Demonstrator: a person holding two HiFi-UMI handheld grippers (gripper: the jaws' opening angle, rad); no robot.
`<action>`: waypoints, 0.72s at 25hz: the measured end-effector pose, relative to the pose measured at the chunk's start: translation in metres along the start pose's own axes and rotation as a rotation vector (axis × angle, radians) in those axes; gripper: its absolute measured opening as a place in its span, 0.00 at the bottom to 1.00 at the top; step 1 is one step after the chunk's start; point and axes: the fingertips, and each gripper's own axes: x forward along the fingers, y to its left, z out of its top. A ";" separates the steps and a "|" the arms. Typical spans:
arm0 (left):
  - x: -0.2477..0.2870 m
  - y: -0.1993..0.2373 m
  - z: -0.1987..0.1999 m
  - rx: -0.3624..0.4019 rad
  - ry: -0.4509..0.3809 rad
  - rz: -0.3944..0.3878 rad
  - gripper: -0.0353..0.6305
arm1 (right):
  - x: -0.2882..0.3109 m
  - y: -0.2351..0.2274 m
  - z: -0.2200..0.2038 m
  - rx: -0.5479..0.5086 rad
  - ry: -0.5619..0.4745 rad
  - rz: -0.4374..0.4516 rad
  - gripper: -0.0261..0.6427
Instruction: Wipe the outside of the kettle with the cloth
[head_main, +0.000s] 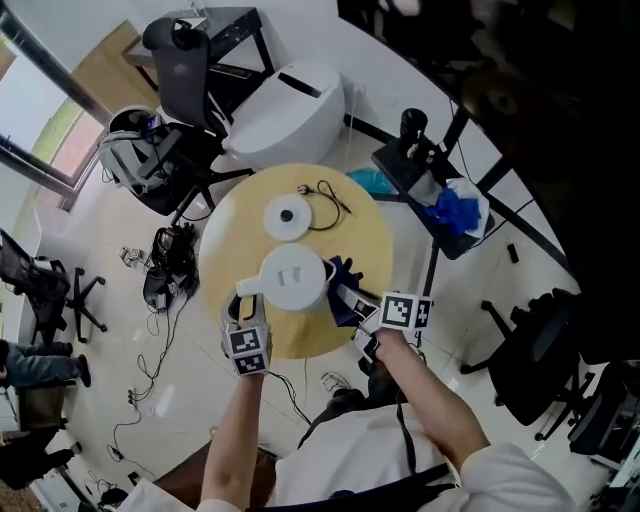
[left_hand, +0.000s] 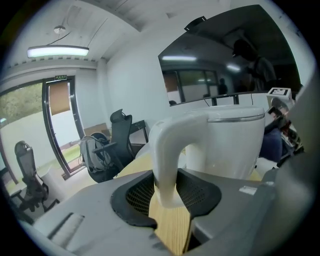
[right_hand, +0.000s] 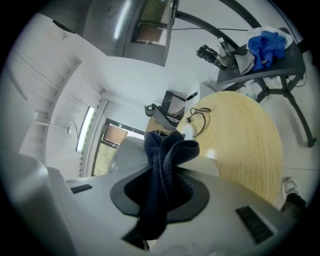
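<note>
A white kettle (head_main: 293, 277) stands upright on the round wooden table (head_main: 370, 240), its handle (head_main: 245, 285) pointing toward me. My left gripper (head_main: 245, 305) is shut on that handle (left_hand: 167, 150), whose lower end sits pinched between the black pads (left_hand: 200, 192); the kettle body (left_hand: 235, 142) rises just behind. My right gripper (head_main: 350, 300) is at the kettle's right side, shut on a dark blue cloth (head_main: 343, 285). In the right gripper view the cloth (right_hand: 162, 170) bunches up out of the jaws and hangs down between them.
The kettle's round white base (head_main: 290, 217) and a black cable (head_main: 325, 192) lie on the far half of the table. A black stand with blue material (head_main: 455, 210) is to the right. Office chairs (head_main: 185, 70) and a backpack (head_main: 140, 155) stand on the floor beyond.
</note>
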 end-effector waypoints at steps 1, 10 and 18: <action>-0.003 -0.001 -0.002 -0.010 0.009 0.006 0.27 | 0.004 -0.012 -0.002 0.001 0.014 -0.022 0.14; -0.025 -0.006 -0.013 -0.089 0.063 0.086 0.27 | 0.035 -0.116 -0.024 0.048 0.096 -0.229 0.14; -0.032 -0.009 -0.021 -0.164 0.111 0.184 0.27 | 0.032 -0.076 -0.016 -0.076 0.146 -0.182 0.14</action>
